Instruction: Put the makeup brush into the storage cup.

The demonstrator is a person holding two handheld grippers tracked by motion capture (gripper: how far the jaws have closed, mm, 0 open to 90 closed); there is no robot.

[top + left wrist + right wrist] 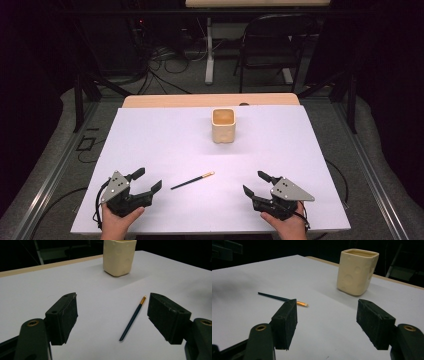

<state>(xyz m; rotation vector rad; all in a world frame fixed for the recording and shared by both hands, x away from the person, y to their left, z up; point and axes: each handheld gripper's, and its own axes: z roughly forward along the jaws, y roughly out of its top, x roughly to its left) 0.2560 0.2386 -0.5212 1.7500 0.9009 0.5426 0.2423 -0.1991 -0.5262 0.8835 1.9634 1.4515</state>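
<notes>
Resting: left gripper (148, 181) near the table's (165, 135) front-left corner, jaws spread, empty
Right gripper (256, 182): front-right corner, jaws spread, empty
Pencil (192, 181): lay between them, near the front edge
Cream cup (223, 126): stood upright toward the far edge

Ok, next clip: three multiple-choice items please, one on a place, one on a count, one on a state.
1. The dark stick with the orange tip lies:
A. inside the cup
B. flat on the white sheet, between the claws
C. on the floor

2. Cups on the table:
A. one
B. two
C. three

3. The left claw and right claw are:
A. both shut
B. one shut on the stick
C. both open

Answers: B, it lies nearer the person than the cream cup; A, a single cup stands there; C, each pair of jaws is spread, holding nothing.
</notes>
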